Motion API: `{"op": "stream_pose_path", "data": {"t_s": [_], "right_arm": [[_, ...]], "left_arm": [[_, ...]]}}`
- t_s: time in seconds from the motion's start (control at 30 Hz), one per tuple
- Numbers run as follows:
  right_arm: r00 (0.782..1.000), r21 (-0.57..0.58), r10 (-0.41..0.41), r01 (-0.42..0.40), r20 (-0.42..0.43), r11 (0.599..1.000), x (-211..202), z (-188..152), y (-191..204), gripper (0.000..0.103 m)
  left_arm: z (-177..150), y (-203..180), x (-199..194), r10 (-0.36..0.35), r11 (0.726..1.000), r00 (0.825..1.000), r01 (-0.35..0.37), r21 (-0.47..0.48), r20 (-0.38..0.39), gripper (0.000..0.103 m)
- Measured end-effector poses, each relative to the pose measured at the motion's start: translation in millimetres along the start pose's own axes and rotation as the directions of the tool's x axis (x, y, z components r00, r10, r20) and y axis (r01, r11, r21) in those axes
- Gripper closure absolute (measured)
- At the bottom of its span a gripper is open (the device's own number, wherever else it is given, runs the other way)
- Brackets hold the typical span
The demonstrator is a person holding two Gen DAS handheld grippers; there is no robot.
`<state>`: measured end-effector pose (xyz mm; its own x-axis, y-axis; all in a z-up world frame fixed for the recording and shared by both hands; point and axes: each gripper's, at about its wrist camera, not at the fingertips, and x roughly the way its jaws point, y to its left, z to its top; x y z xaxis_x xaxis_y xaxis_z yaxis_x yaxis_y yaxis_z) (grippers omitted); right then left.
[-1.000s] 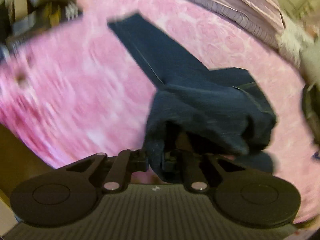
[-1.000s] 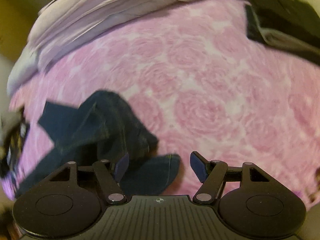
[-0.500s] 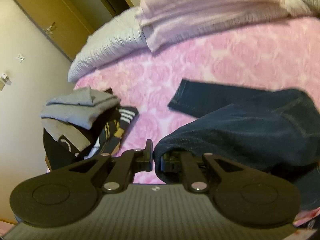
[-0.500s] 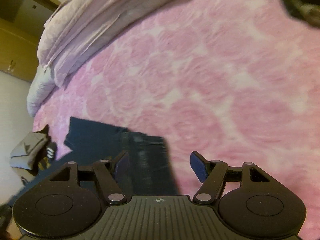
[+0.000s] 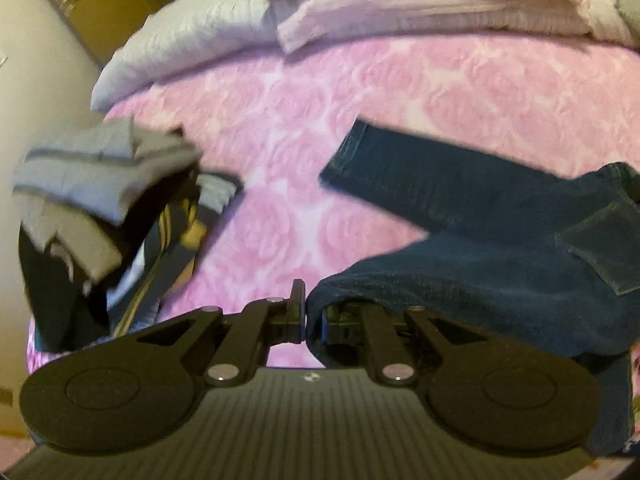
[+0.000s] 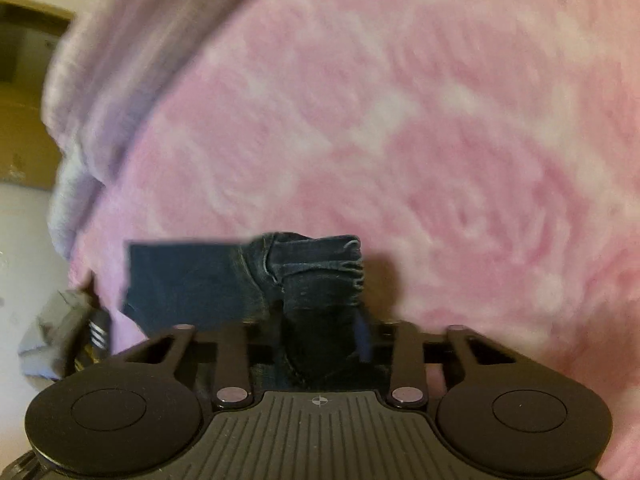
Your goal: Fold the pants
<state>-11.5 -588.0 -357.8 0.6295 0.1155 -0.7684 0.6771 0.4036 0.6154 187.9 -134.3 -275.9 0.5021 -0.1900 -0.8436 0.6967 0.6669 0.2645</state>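
Note:
Dark blue jeans (image 5: 472, 248) lie on a pink rose-patterned bedspread (image 5: 320, 120). One leg stretches flat to the left, its hem at the middle of the left wrist view. My left gripper (image 5: 313, 316) is shut on a bunched fold of the jeans, which drapes over its right finger. In the right wrist view my right gripper (image 6: 320, 332) is shut on a rolled edge of the jeans (image 6: 312, 276), whose cloth hides the fingertips. A flat leg extends to its left.
A pile of folded grey, black and striped clothes (image 5: 108, 208) sits at the bed's left edge. Grey and lilac blankets (image 5: 360, 12) are stacked along the far side. A cream wall and wooden doors (image 5: 60, 0) stand beyond the bed on the left.
My right gripper has gone from open above the bed to shut on the jeans' edge, low over the bedspread. The left gripper keeps its hold and has shifted slightly.

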Motion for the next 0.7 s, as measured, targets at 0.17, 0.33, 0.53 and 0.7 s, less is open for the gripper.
{"op": "stream_pose_path", "data": {"t_s": [0.17, 0.33, 0.53, 0.7], "right_arm": [[0.954, -0.237, 0.115, -0.048, 0.277, 0.97, -91, 43, 78, 0.079], [0.783, -0.442, 0.316, -0.06, 0.535, 0.895, -206, 81, 135, 0.08], [0.597, -0.62, 0.47, 0.061, 0.65, 0.782, -320, 63, 134, 0.08], [0.759, -0.565, 0.238, 0.2, 0.606, 0.8, -369, 8, 34, 0.066]], "left_arm": [[62, -1, -31, 0.004, 0.998, 0.977, -0.018, 0.063, 0.214, 0.096], [112, -9, -111, 0.036, 0.993, 0.86, -0.087, 0.077, 0.509, 0.096], [65, -78, -192, -0.043, 0.974, 0.746, -0.118, 0.195, 0.665, 0.088], [-37, -144, -167, -0.254, 0.944, 0.932, 0.179, 0.279, 0.26, 0.064]]}}
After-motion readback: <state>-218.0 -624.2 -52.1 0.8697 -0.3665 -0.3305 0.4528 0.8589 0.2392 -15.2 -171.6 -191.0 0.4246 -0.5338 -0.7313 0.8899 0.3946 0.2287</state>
